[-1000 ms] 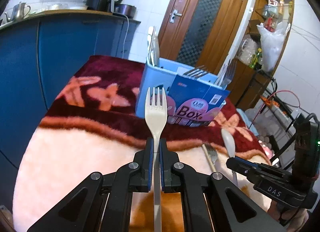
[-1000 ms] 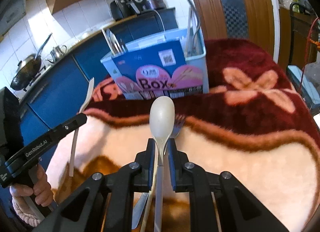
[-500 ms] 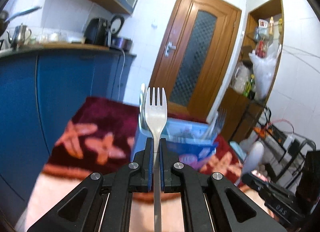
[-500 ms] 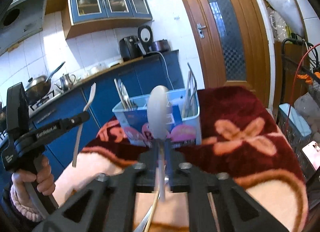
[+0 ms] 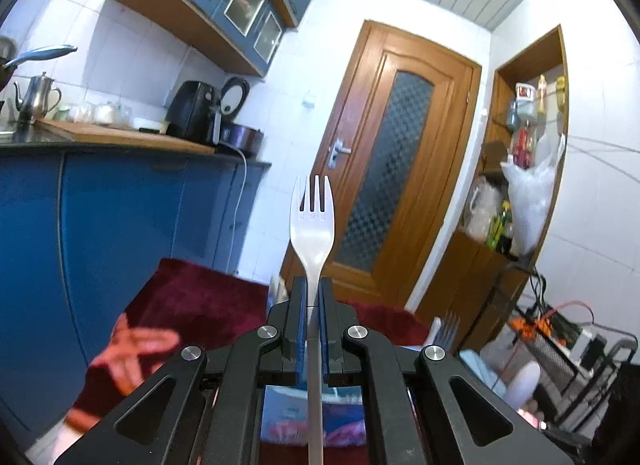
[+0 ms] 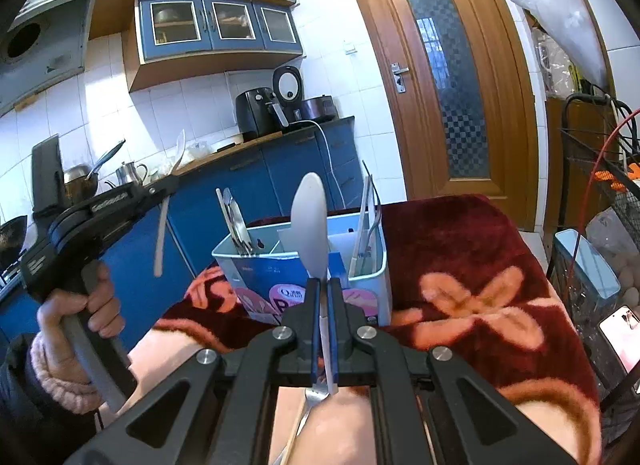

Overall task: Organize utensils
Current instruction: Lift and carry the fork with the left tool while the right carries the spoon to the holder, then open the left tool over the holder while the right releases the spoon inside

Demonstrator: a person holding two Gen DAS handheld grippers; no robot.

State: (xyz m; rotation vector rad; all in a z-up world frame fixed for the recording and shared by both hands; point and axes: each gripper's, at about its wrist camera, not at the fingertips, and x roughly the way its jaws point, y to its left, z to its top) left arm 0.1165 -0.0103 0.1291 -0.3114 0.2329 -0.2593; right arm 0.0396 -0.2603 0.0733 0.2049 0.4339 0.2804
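Both tools are loaded and up in the air! The left gripper (image 5: 313, 329) has its pads pressed together on the fork (image 5: 312, 221), pinching the neck so the tines stand straight up toward twelve o'clock, handle trailing back under the camera, probably so it can tip over and drop handle-first. Over on the other side, the right gripper (image 6: 323, 329) is clamped on the white spoon (image 6: 309, 225), bowl up at twelve, stem gripped low between the blue pads. Dead ahead of it sits the blue utensil box (image 6: 360, 269) on the red flowered blanket (image 6: 460, 257), divided into compartments: flatware already stands at its eleven o'clock corner, more sticks and handles lean at one o'clock. From the right camera the left gripper shows out at nine o'clock, fork angled across it. More cutlery (image 6: 310, 401) lies on the blanket beneath the right gripper, so I'd judge the sorting is only partway done.
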